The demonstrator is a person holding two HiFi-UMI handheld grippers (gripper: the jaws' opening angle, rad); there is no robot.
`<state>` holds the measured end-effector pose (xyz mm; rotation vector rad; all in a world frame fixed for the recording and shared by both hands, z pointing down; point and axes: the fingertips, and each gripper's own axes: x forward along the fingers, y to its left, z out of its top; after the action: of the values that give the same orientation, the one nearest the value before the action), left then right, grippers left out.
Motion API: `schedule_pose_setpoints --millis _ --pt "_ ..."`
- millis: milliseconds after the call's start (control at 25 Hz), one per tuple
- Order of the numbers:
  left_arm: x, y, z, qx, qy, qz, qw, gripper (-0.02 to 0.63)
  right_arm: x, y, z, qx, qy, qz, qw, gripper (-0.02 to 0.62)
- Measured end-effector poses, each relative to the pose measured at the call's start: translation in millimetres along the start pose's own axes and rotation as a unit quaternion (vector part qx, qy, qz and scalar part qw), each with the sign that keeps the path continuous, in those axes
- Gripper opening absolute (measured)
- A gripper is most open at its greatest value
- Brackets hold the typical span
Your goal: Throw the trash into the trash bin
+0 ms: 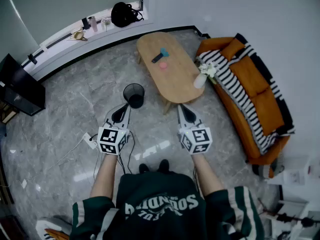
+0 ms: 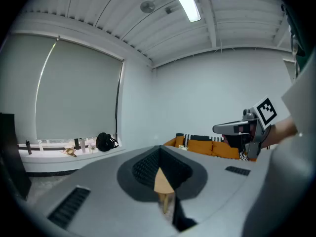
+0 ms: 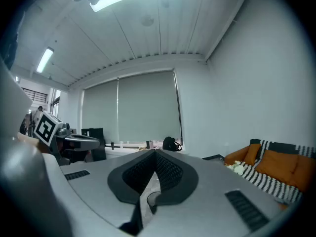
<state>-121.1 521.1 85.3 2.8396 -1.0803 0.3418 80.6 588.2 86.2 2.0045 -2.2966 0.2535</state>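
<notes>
- Nearest the lens: the person's dark green jersey [image 1: 155, 204], both forearms reaching forward over a grey marble floor [image 1: 65, 109].
- Left gripper [image 1: 123, 109] was held out and tipped slightly downward. Its jaws were closed tip to tip, with nothing between them.
- Right gripper [image 1: 183, 109] was level with the left and well apart from it. Its jaws were likewise pressed together and empty.
- Trash bin [image 1: 135, 103], black mesh, stood upright on the floor just ahead of the left gripper, beside the near end of the table.
- Oval wooden table [image 1: 175, 84] stood beyond the bin. On its far half lay a black bar-shaped item [image 1: 158, 58], a blue item [image 1: 164, 51] and a pink item [image 1: 163, 65], close together. I could not tell which of them counted as trash.
- White vase [image 1: 200, 80] with pale flowers stood at the table's right edge.
- Orange sofa [image 1: 255, 84] sat along the right wall with a striped blanket [image 1: 232, 89] draped over it.
- Black bag [image 1: 124, 14] sat on the far window ledge.
- Power strip [image 1: 89, 139] with cables lay on the floor, left of the left gripper.
</notes>
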Motion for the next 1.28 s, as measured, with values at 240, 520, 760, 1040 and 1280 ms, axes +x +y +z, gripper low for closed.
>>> schedule_pose_setpoints --millis 240,520,760,1040,1280 --pt "4.7 -5.7 1.5 -0.003 -0.011 0.004 0.9999 0.0 1.2 -3.0 1.9 -0.007 -0.008 0.011 1.0 -0.002" --pt "11.9 -25.6 -5.7 0.004 -0.01 -0.004 0.9999 0.0 0.2 -11.7 -2.1 -0.006 -0.02 0.008 1.0 -0.002" --pt "24.7 -39.6 -17.5 0.002 -0.001 -0.002 1.0 0.0 -2.5 -17.1 -11.0 -0.013 -0.017 0.023 1.0 -0.002" --pt "34.9 -61.3 -14.0 -0.006 0.003 0.011 0.9999 0.0 -16.4 -32.9 -20.9 -0.008 -0.008 0.037 0.999 -0.002" --pt "43.9 -72.0 -15.6 -0.015 0.003 0.021 0.9997 0.0 -18.5 -46.4 -26.5 -0.012 -0.002 0.053 0.999 -0.002"
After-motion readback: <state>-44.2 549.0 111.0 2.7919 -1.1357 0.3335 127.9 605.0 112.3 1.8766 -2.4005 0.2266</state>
